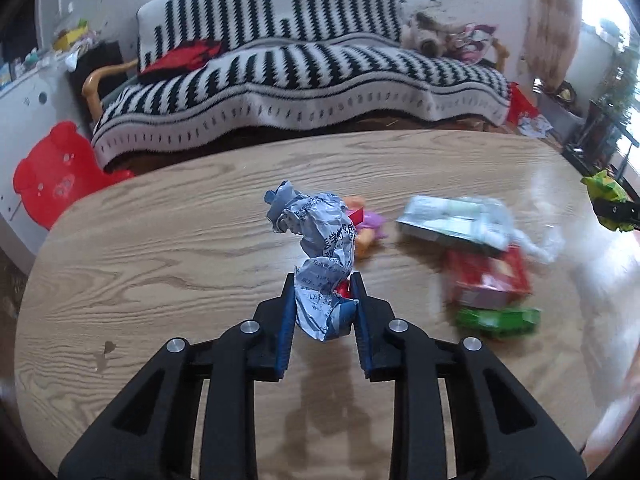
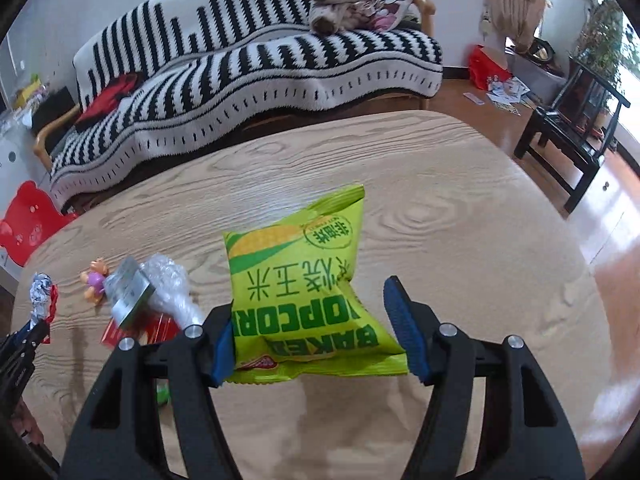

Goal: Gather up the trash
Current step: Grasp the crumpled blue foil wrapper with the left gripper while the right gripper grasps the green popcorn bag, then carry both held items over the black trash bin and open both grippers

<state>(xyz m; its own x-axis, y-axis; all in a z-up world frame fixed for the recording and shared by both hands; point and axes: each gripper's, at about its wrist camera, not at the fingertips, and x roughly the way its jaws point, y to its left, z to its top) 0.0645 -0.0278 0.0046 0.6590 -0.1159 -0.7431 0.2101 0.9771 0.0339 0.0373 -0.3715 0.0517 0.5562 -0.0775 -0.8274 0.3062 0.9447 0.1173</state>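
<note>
A crumpled silver wrapper (image 1: 320, 256) is clamped at its lower end between the blue pads of the left gripper (image 1: 323, 294), its long axis running up and away from the fingers above the wooden table (image 1: 168, 240); the jaws are drawn in narrowly around it, and printed Chinese characters can be seen on the foil but are too creased to be read. In the right wrist view, a green snack bag (image 2: 304, 300) is held between the fingers of the right gripper (image 2: 312, 322), which are spread wide to the bag's breadth; the bag's long axis points forward and up, its far corner raised, and it is seen upside down with "BAKED" and "POPCORN" printed nearest the fingers and "烧玉米" beyond. Farther out on the table, a blurred pile is seen: a green packet (image 1: 498, 320), a red box (image 1: 488, 280), a grey box (image 1: 452, 222) and clear plastic (image 1: 536, 244) lying together, with a small orange-and-purple toy figure (image 1: 370, 228) just beside them. Beyond the table, a sofa (image 1: 304, 72) under a black-and-white striped blanket is seen.
</note>
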